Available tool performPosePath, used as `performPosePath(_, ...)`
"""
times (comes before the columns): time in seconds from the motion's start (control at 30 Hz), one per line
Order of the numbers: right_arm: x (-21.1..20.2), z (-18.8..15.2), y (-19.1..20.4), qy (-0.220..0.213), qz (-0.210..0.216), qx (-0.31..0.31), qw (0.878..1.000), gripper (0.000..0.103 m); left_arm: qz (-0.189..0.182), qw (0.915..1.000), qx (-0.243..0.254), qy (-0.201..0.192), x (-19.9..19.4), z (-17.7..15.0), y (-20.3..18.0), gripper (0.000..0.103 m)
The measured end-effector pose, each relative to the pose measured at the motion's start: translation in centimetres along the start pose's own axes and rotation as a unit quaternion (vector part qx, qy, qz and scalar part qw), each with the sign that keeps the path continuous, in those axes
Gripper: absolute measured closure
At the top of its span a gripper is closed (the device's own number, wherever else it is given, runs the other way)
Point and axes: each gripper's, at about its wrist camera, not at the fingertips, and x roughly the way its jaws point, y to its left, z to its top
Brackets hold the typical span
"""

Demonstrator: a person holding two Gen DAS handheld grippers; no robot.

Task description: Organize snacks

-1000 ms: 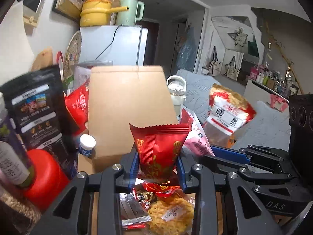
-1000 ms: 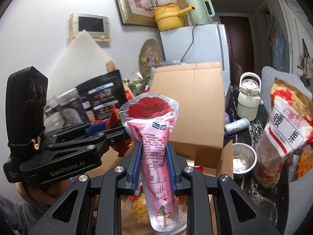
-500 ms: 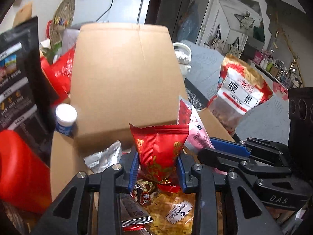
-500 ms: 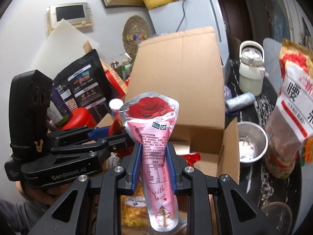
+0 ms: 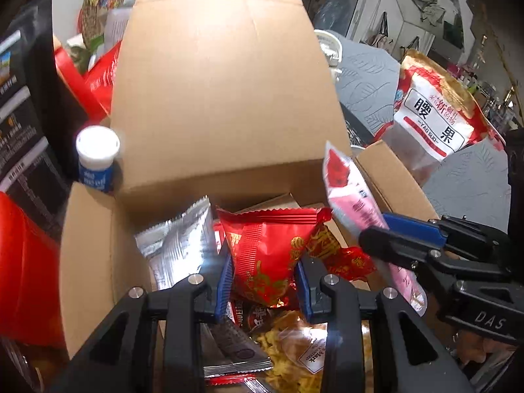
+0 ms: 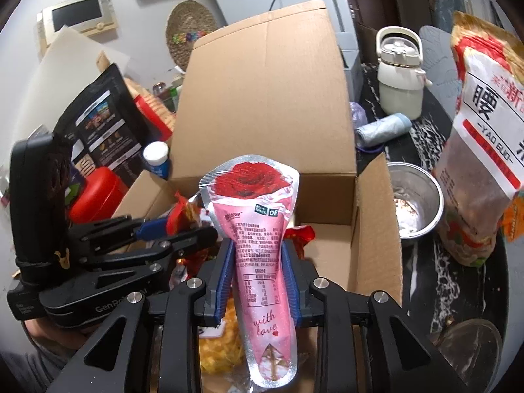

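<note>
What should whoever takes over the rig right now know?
Left gripper: shut on the red snack packet, low over the open cardboard box.
Right gripper: shut on the pink rose pouch, upright above the same box.
Done: a silver packet, yellow noodle snack and other packets already lie inside.
Left: release both; the big cashew bag stands outside.

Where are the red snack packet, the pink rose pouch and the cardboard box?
red snack packet [image 5: 265, 255], left wrist view, on its crinkled front between the fingers.
pink rose pouch [image 6: 260, 252], right wrist view, on the printed label panel.
cardboard box [image 6: 265, 104], right wrist view, on the raised back flap.
</note>
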Motion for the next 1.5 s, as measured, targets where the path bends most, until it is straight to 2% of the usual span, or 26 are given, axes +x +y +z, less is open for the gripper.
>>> performPosePath(0.1, 0.4, -0.2, 0.3, 0.007, -0.010, -0.009, 1.000, 0.068, 0.008, 0.9999, 0.000, 0.008, 0.5, 0.0, 0.1, 0.070)
performPosePath(0.23, 1.0, -0.4, 0.8, 0.016, -0.020, -0.025, 0.999, 0.068, 0.018, 0.9997, 0.002, 0.014, 0.9, -0.1, 0.0, 0.070)
performPosePath(0.47, 1.2, -0.5, 0.7, 0.021, -0.031, -0.030, 0.999, 0.068, 0.061, 0.9977, 0.014, 0.027, 1.7, -0.1, -0.6, 0.070)
performPosePath(0.67, 1.1, -0.6, 0.9, 0.024, -0.036, -0.031, 0.999, 0.068, 0.075, 0.9962, 0.009, 0.043, 2.3, -0.2, -0.4, 0.070)
performPosePath(0.8, 0.8, -0.8, 1.1, 0.024, -0.037, -0.037, 0.998, 0.064, 0.087, 0.9950, 0.012, 0.046, 2.2, -0.5, -0.8, 0.069)
performPosePath(0.83, 0.7, -0.8, 1.2, 0.025, -0.037, -0.038, 0.998, 0.063, 0.090, 0.9948, 0.013, 0.046, 2.1, -0.6, -0.9, 0.069)
performPosePath(0.9, 0.3, -0.9, 1.4, 0.022, -0.034, -0.039, 0.998, 0.054, 0.093, 0.9947, 0.013, 0.041, 1.8, -0.7, -1.1, 0.069)
performPosePath(0.97, -0.1, -1.0, 1.6, 0.017, -0.036, -0.041, 0.998, 0.049, 0.098, 0.9944, 0.014, 0.036, 1.4, -0.8, -1.4, 0.069)
performPosePath(1.1, -0.9, -1.2, 2.0, 0.016, -0.041, -0.044, 0.998, 0.048, 0.103, 0.9941, 0.021, 0.028, 0.5, -1.0, -2.1, 0.069)
performPosePath(1.2, -1.7, -1.3, 2.2, 0.009, -0.046, -0.046, 0.998, 0.041, 0.111, 0.9935, 0.025, 0.014, -0.8, -1.0, -2.4, 0.069)
performPosePath(1.5, -5.0, -1.3, 3.7, -0.013, -0.047, -0.056, 0.997, 0.041, 0.123, 0.9918, 0.025, -0.024, -5.6, -1.4, -3.3, 0.069)
